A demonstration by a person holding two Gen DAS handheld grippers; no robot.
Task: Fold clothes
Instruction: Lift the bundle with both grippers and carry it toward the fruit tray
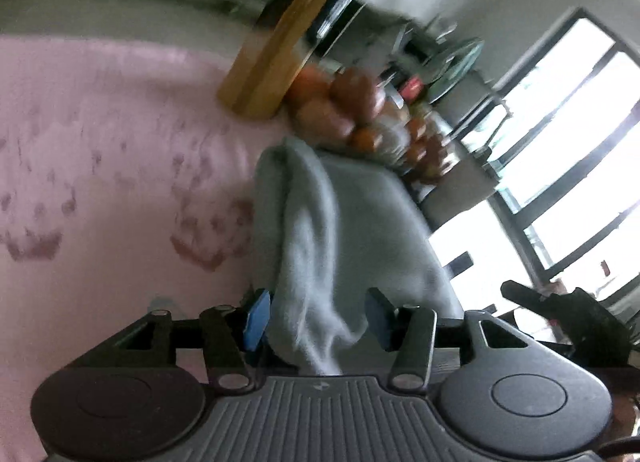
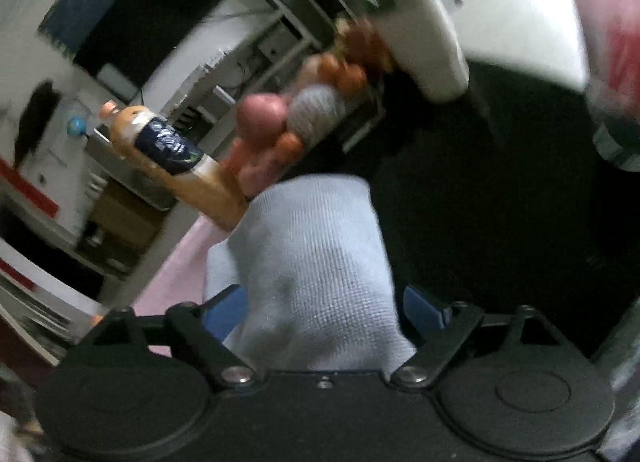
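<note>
Between both grippers: pale blue cloth [image 1: 340,221]; left gripper [image 1: 318,318] half-open, right gripper [image 2: 320,314] wide, neither pinching; fruit pile [image 1: 352,109] crowds far edge.

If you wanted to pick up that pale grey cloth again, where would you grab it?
Probably at the bunched near end of the grey cloth, coming in low from the near side. There it is gathered into a thick ridge lying between the left gripper jaws, easier to pinch than the flat far end beside the fruit.
</note>
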